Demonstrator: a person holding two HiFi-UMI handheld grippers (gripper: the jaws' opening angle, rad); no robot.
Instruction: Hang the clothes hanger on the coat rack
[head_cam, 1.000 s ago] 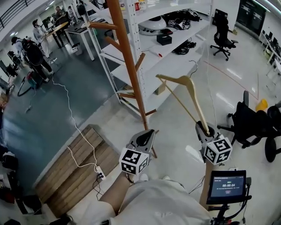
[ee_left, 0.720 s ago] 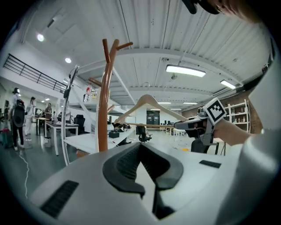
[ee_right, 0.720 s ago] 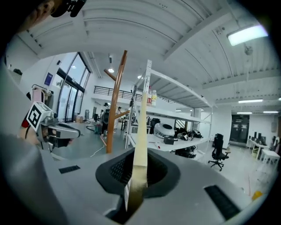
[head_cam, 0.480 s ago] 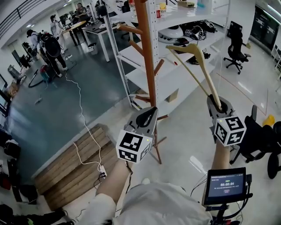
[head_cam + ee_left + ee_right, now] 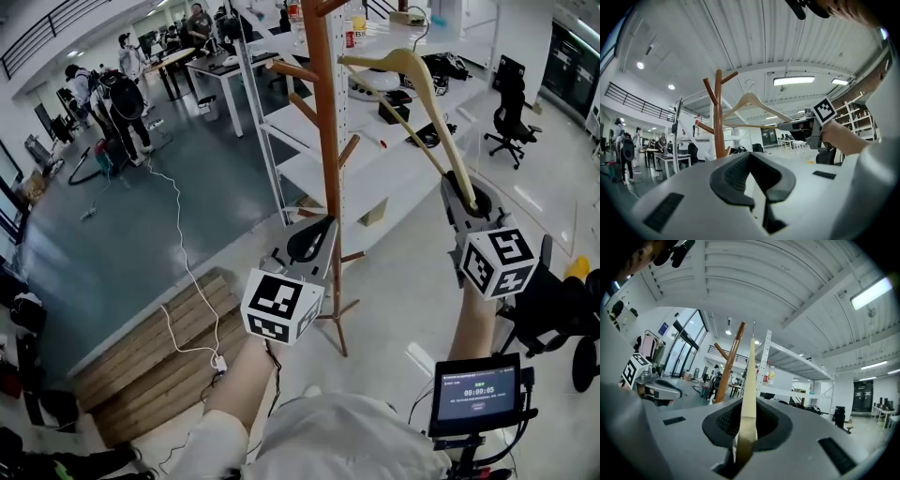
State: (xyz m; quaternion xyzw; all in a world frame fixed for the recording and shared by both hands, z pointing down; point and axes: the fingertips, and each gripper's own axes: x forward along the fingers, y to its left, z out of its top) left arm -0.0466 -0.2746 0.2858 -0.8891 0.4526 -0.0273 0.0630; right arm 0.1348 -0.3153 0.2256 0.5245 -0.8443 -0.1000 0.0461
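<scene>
Head view: right gripper pinches the hanger, slanting up-left, seemingly just right of the coat rack; left gripper nearer it, jaws together, empty.

A coat rack stands on the floor at centre, just in front of a shelving unit. The left gripper is before the rack's pole. The right gripper is to its right, and a hanger rises from it up and left, ending near the pole. A wooden platform lies on the floor at left, a power strip at its right corner. A table stands far behind at left, an office chair behind at right.
</scene>
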